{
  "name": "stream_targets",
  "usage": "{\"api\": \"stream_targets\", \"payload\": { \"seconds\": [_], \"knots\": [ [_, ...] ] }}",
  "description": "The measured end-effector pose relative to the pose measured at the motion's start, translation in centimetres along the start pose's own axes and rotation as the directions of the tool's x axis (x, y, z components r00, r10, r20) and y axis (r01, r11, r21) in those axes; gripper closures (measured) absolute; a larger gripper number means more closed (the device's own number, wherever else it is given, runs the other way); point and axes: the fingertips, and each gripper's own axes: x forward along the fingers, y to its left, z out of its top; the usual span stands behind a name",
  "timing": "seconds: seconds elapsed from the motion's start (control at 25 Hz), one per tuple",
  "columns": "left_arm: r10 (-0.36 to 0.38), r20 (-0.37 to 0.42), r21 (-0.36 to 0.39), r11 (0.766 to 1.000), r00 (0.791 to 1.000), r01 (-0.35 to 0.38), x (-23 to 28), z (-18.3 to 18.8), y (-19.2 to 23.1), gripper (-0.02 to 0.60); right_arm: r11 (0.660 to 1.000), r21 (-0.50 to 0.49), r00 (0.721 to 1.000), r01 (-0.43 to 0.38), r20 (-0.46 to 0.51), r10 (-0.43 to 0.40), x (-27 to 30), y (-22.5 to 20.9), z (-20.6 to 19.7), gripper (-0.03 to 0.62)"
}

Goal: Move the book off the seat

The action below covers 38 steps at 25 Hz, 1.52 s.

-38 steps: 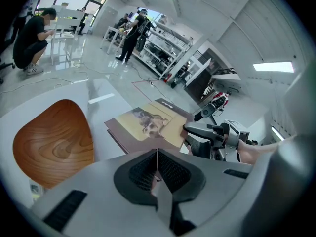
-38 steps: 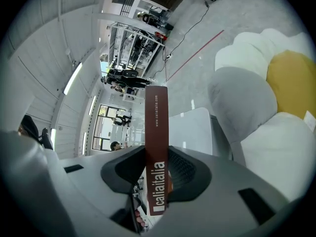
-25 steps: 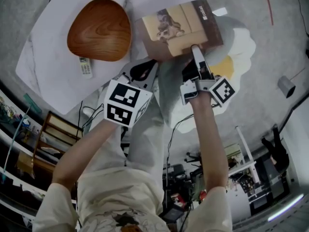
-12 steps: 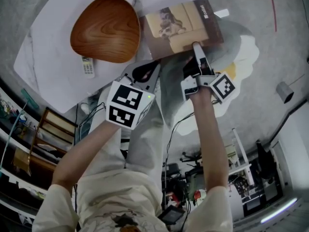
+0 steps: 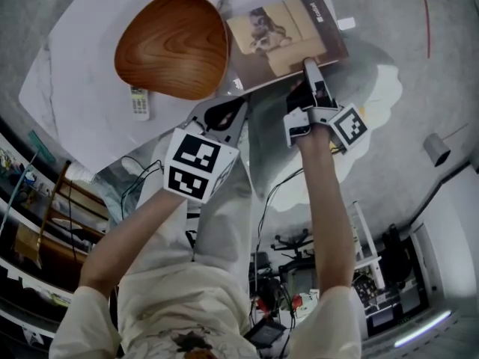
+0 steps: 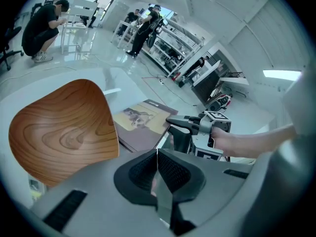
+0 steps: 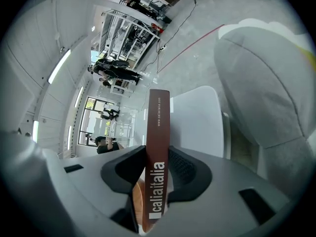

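Observation:
The wooden seat (image 5: pixel 171 45) lies at the upper left on a white sheet (image 5: pixel 82 88). Just right of it is the brown book (image 5: pixel 284 30), its left edge at the seat's rim. My right gripper (image 5: pixel 308 66) is shut on the book's near edge. In the right gripper view the book's spine (image 7: pixel 159 132) stands clamped between the pads of the right gripper (image 7: pixel 158 174). My left gripper (image 5: pixel 238 105) hovers below the seat, shut on nothing. The left gripper view shows the left gripper (image 6: pixel 157 157) with its jaws together, and beyond it the seat (image 6: pixel 64 132), the book (image 6: pixel 143 122) and the right gripper (image 6: pixel 190 130).
A remote control (image 5: pixel 139 103) lies on the sheet below the seat. An egg-shaped rug (image 5: pixel 374 88) spreads to the right of the book. Cables (image 5: pixel 142 178) run over the floor near my legs. People (image 6: pixel 44 26) stand far off.
My right gripper has carried the book lower and towards the seat, closing the gap between them. The left gripper has shifted only slightly, still shut.

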Motion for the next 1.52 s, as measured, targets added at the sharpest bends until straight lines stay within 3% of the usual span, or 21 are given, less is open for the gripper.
{"api": "stream_targets", "payload": {
  "seconds": [0.24,0.48,0.56,0.72,1.36,1.52],
  "knots": [
    [-0.006,0.002,-0.009,1.0,1.0,0.006,-0.1,0.4,0.3,0.569,0.987,-0.09,0.992,0.129,0.008,-0.129,1.6,-1.3,0.6,0.45],
    [-0.007,-0.002,-0.016,1.0,1.0,0.007,-0.4,0.3,0.4,0.569,0.956,-0.134,0.965,0.262,0.009,-0.264,2.9,-2.4,0.5,0.408],
    [-0.006,-0.004,-0.019,1.0,1.0,0.006,-0.5,0.3,0.5,0.569,0.937,-0.148,0.948,0.317,0.014,-0.319,3.2,-2.8,0.6,0.393],
    [-0.006,-0.008,-0.024,1.0,1.0,0.006,-0.7,0.1,0.7,0.569,0.867,-0.178,0.884,0.465,0.041,-0.465,2.8,-4.0,0.7,0.385],
    [-0.012,0.018,-0.023,1.0,1.0,0.013,-0.6,1.2,-0.2,0.569,0.895,-0.192,0.914,0.402,0.038,-0.403,1.4,-2.4,1.2,0.387],
    [0.001,0.022,-0.021,1.0,1.0,0.0,-0.7,1.1,-0.4,0.569,0.892,-0.227,0.92,0.39,0.051,-0.389,0.7,-1.7,1.1,0.463]
  ]
}}
